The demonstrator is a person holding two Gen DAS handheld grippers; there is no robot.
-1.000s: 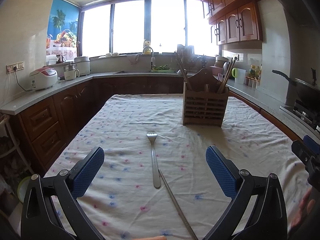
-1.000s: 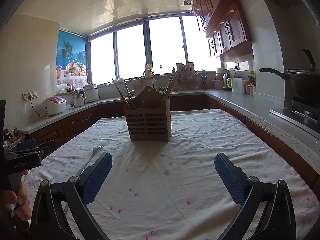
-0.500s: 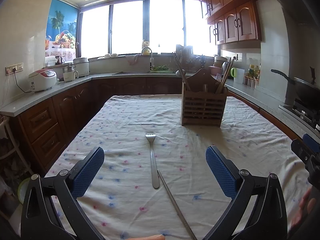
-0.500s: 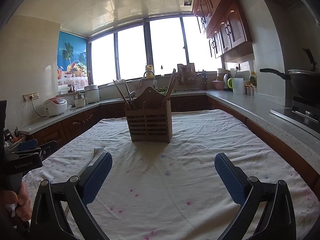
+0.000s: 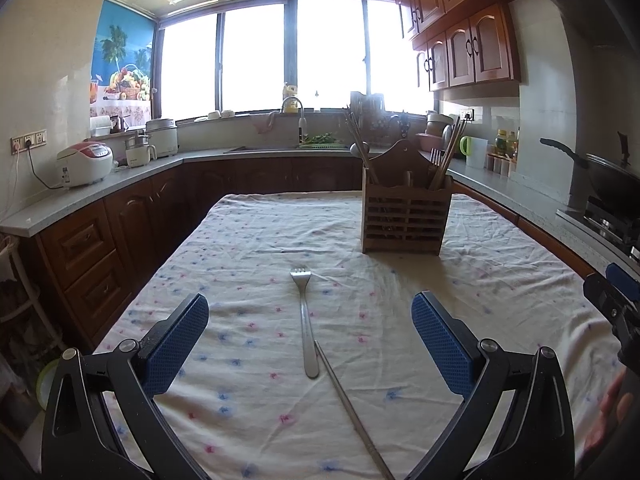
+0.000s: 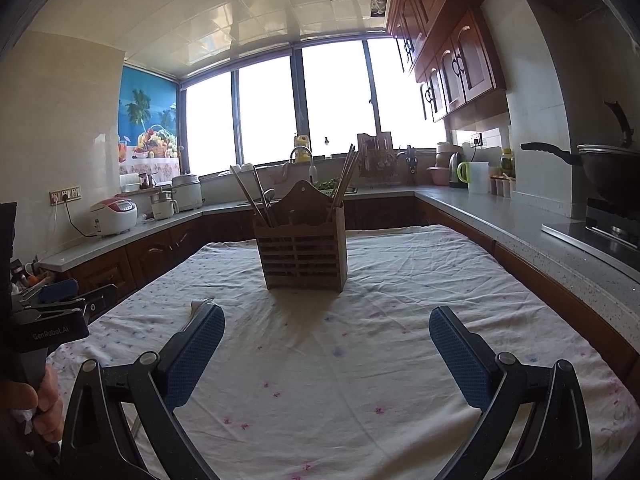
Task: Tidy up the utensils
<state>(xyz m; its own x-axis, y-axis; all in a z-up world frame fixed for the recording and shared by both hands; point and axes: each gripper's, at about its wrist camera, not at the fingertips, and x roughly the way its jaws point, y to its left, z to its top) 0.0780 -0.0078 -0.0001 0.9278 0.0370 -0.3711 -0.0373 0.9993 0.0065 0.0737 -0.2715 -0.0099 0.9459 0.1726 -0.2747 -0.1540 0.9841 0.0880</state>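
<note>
A steel fork (image 5: 304, 320) lies on the flowered tablecloth (image 5: 248, 248), tines pointing away, between the wide-open fingers of my left gripper (image 5: 310, 328). A thin metal chopstick (image 5: 352, 408) runs from the fork's handle toward the near right. A slatted wooden utensil holder (image 5: 404, 220) stands upright farther back, with chopsticks, a fork and a ladle in it. In the right wrist view the holder (image 6: 304, 256) sits straight ahead of my open, empty right gripper (image 6: 326, 340). The fork's head (image 6: 200, 305) peeks past that gripper's left finger.
Grey counters with wooden cabinets (image 5: 92, 248) wrap around the table. A rice cooker (image 5: 84, 162) sits on the left counter, a wok (image 6: 608, 168) on the stove at right. A hand holding the left gripper's handle (image 6: 44, 332) shows at the right view's left edge.
Both views have shifted only slightly; the holder sits a touch lower in the right wrist view. Fork, chopstick and holder have not moved, and both grippers stay open.
</note>
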